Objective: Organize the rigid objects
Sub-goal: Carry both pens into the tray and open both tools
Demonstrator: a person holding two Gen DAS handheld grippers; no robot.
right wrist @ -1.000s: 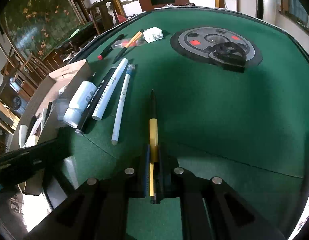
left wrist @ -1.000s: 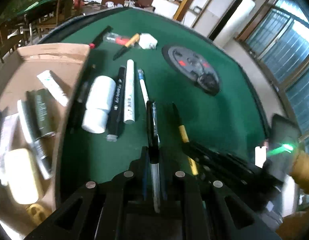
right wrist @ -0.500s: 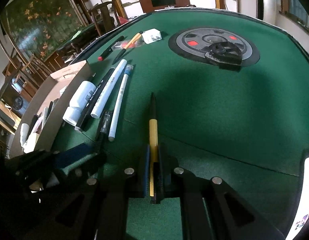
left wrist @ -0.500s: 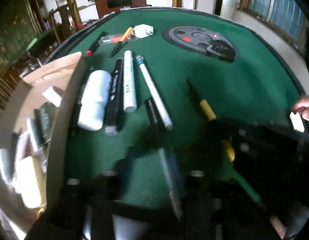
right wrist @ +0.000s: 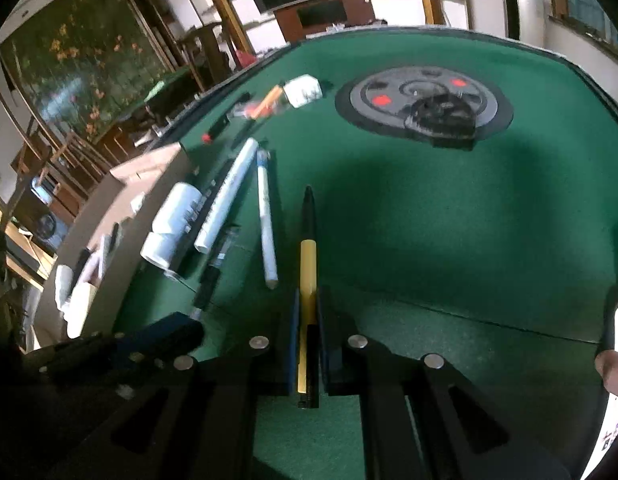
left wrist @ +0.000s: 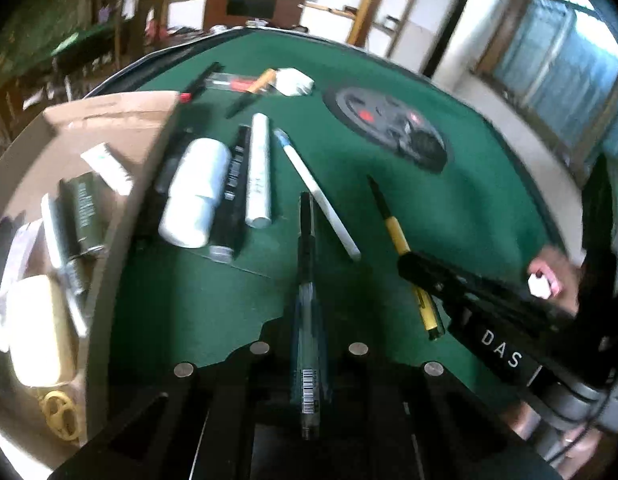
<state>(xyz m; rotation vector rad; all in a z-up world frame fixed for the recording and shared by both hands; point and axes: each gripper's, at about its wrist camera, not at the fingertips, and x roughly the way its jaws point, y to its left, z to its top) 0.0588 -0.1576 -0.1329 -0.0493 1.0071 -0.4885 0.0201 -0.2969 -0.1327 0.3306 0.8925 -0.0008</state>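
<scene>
My left gripper (left wrist: pixel 307 320) is shut on a clear-and-black pen (left wrist: pixel 307 272) that points forward over the green table. My right gripper (right wrist: pixel 308 308) is shut on a yellow-and-black pen (right wrist: pixel 308 256), also seen in the left wrist view (left wrist: pixel 397 232). Beyond them on the felt lie a slim white pen (left wrist: pixel 317 194), a white marker (left wrist: pixel 258 172), a black marker (left wrist: pixel 233 192) and a white bottle (left wrist: pixel 195 192), side by side beside a cardboard box (left wrist: pixel 109 120). The left gripper shows in the right wrist view (right wrist: pixel 157 336).
The cardboard box holds a dark green tube (left wrist: pixel 83 212), a cream case (left wrist: pixel 39 332) and other small items. A round black weight plate (right wrist: pixel 425 102) lies at the far right. More pens and a white adapter (right wrist: pixel 303 90) lie at the far edge.
The left gripper swung right and then back, still holding its pen, now beside the slim white pen. The right gripper with the yellow pen stayed nearly still.
</scene>
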